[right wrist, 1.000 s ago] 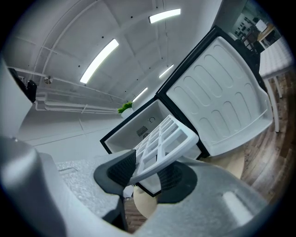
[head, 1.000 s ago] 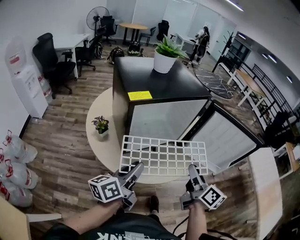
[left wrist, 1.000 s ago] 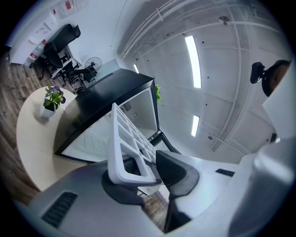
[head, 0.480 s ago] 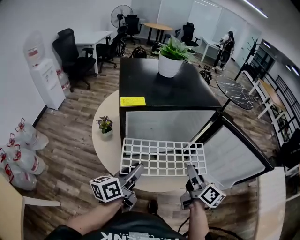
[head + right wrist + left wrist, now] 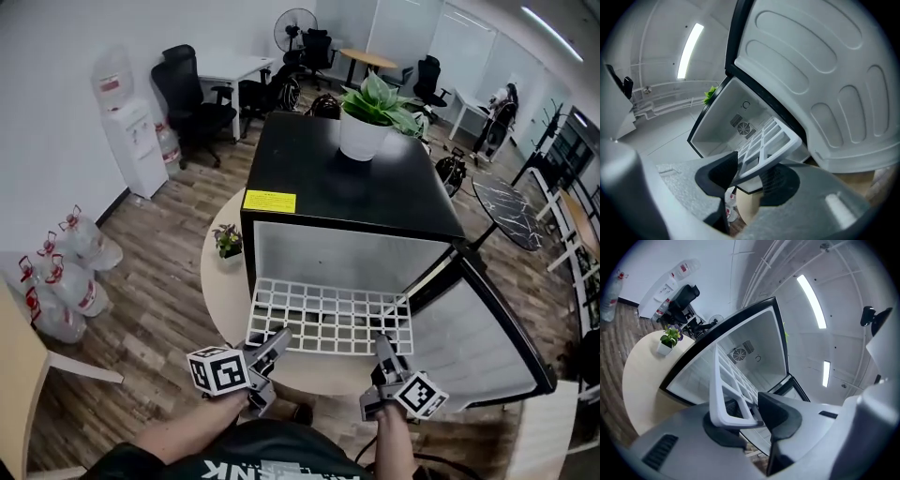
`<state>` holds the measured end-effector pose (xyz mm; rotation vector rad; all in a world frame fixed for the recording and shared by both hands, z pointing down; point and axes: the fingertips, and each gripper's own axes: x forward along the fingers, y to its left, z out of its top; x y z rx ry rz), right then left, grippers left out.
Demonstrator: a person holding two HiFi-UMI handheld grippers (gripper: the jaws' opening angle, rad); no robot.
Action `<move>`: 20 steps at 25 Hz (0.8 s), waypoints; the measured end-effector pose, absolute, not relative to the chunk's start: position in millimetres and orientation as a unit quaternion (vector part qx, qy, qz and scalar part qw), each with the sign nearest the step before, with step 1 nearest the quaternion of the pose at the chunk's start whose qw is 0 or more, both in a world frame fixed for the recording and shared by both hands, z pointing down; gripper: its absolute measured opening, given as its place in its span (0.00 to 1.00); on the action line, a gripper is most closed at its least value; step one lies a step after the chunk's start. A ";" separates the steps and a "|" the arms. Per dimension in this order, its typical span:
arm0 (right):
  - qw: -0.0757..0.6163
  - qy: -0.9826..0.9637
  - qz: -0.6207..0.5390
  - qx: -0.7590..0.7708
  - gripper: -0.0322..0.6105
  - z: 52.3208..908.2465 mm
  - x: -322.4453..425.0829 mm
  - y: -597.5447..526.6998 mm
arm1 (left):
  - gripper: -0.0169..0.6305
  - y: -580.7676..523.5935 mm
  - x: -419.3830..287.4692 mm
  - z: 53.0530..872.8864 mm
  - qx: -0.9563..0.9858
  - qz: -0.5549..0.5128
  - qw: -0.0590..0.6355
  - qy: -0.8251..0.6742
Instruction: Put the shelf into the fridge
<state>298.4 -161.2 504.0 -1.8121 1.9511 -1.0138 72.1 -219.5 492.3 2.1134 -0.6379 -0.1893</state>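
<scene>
Head view: white grid shelf (image 5: 328, 317) held roughly level, low in front of the open black fridge (image 5: 347, 202). Far edge right at the mouth of the white compartment, near edge toward the person. Left gripper (image 5: 278, 337) clamped on the near left corner, right gripper (image 5: 382, 345) on the near edge toward the right. Door (image 5: 483, 328) swung wide open to the right. On top of the fridge, a potted plant (image 5: 370, 117) and, at the front left corner, a yellow label (image 5: 269, 200). Beneath the fridge, a round bench (image 5: 217, 281) with a small plant (image 5: 227, 242) just left of the cabinet. Farther left, against the wall, a water dispenser (image 5: 131, 131).

Left gripper view: jaws clenched on the shelf (image 5: 723, 380) at its rounded corner frame, dark pads (image 5: 780, 411) pressed against either face. Grid running away toward the lit compartment, with a fan grille (image 5: 738, 355) on the back wall inside. Small plant (image 5: 669, 338) standing on the round bench (image 5: 640, 376) at left.

Right gripper view: jaws grasping the shelf (image 5: 766, 143) by its near rim, one dark pad on each face. Grid pointing toward the opening of the fridge (image 5: 722, 126). Same fan grille (image 5: 744, 127) deep inside. Ribbed white inner lining of the door (image 5: 820, 79) filling the upper right.
</scene>
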 end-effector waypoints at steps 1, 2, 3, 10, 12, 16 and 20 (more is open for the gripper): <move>0.144 0.680 -0.354 -0.626 0.26 506.7 299.1 -164.9 | 0.17 -221.5 72.6 494.9 0.852 -0.076 0.447 -0.262; 0.143 0.682 -0.358 -0.622 0.26 509.4 299.1 -168.2 | 0.17 -223.3 72.4 497.3 0.850 -0.076 0.448 -0.266; 0.142 0.683 -0.360 -0.619 0.26 511.6 298.7 -171.0 | 0.17 -224.6 72.1 499.6 0.848 -0.076 0.449 -0.269; 0.131 0.695 -0.369 -0.603 0.26 521.0 300.8 -183.1 | 0.18 -229.4 74.6 512.8 0.844 -0.075 0.449 -0.284; 0.126 0.697 -0.371 -0.601 0.26 525.9 302.8 -185.2 | 0.18 -230.7 76.9 518.8 0.841 -0.073 0.454 -0.285; 0.153 0.698 -0.390 -0.581 0.26 532.8 299.3 -193.8 | 0.18 -237.5 79.3 528.8 0.836 -0.075 0.461 -0.287; 0.153 0.700 -0.396 -0.575 0.26 536.7 295.8 -201.6 | 0.18 -243.8 76.5 537.5 0.832 -0.074 0.467 -0.290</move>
